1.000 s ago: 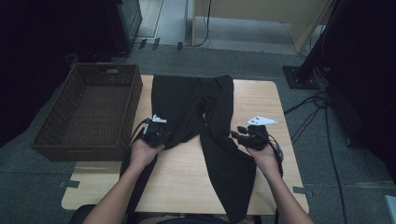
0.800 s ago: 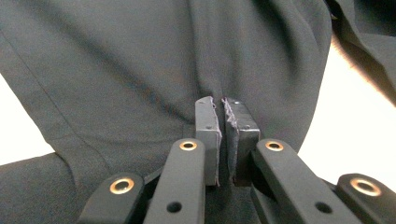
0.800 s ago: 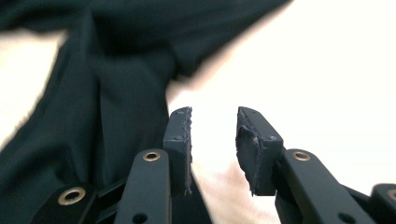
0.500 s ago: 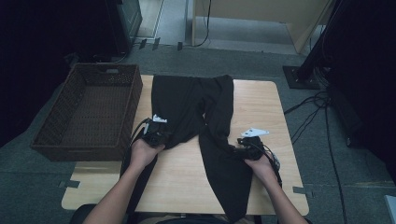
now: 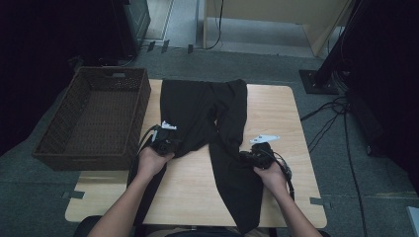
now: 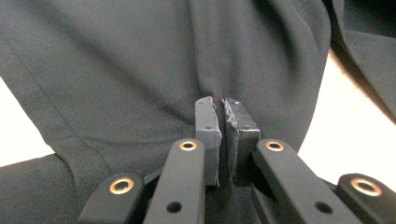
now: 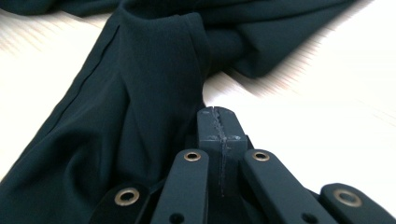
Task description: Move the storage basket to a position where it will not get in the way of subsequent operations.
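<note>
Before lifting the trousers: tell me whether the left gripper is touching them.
Touching. In the left gripper view the left gripper has its fingers closed on a pinch of the trousers fabric.

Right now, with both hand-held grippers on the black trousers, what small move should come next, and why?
Probably lift both together. The left hand-held gripper pinches the trousers, and the right hand-held gripper looks shut at the edge of the other leg, which still lies flat on the table.

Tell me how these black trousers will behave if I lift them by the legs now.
Probably floppy: the black trousers lie in soft folds on the table. Likely light, since thin cloth bunches at the left gripper. Unheld parts would probably sag and drag, as one leg already hangs over the near edge.
</note>
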